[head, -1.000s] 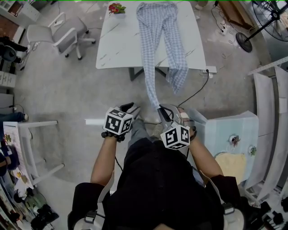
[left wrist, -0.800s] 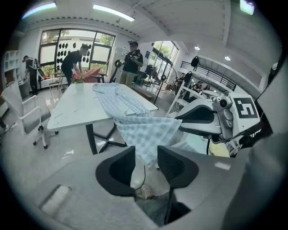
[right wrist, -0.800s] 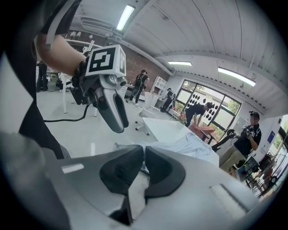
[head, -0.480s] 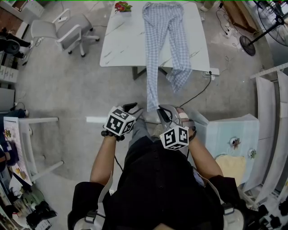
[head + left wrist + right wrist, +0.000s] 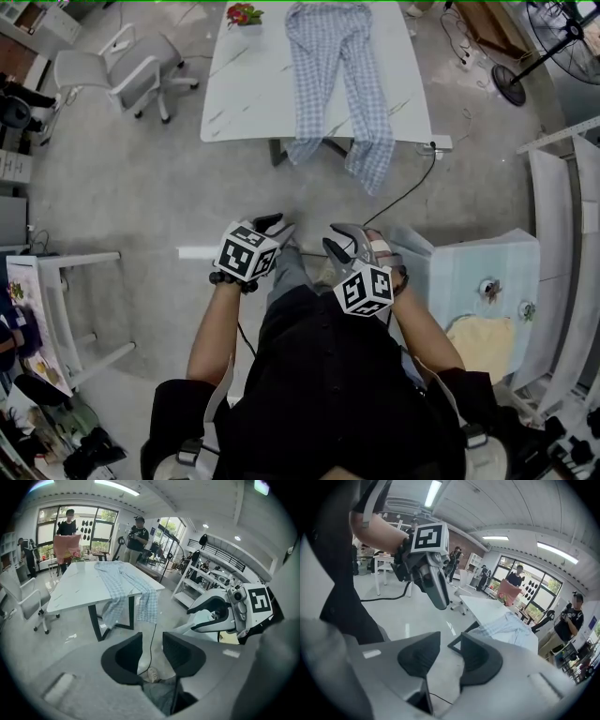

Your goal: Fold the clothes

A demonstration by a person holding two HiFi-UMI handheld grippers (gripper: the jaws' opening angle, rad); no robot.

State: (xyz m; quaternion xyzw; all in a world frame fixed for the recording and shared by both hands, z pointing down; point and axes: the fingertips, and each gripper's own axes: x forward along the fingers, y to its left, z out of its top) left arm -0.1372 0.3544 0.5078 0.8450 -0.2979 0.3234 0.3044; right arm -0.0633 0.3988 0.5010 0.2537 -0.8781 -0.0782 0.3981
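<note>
Blue checked trousers (image 5: 333, 75) lie lengthwise on the white table (image 5: 244, 84), with both leg ends hanging over its near edge. They also show in the left gripper view as trousers (image 5: 124, 581) and in the right gripper view as trousers (image 5: 506, 625). My left gripper (image 5: 275, 223) and right gripper (image 5: 339, 242) are held side by side over the floor, well short of the table. The left gripper (image 5: 152, 641) is open and holds nothing. The right gripper (image 5: 450, 648) has just been opening its jaws, and nothing is between them.
An office chair (image 5: 131, 70) stands left of the table and a flower pot (image 5: 244, 16) sits on its far corner. A cable (image 5: 408, 192) runs across the floor. A pale blue stand (image 5: 478, 272) is at my right, a white rack (image 5: 66, 300) at my left. People (image 5: 136, 538) stand beyond the table.
The trouser leg that stretched from the table down to my right gripper has come free and now hangs at the table's edge. The right jaws have opened.
</note>
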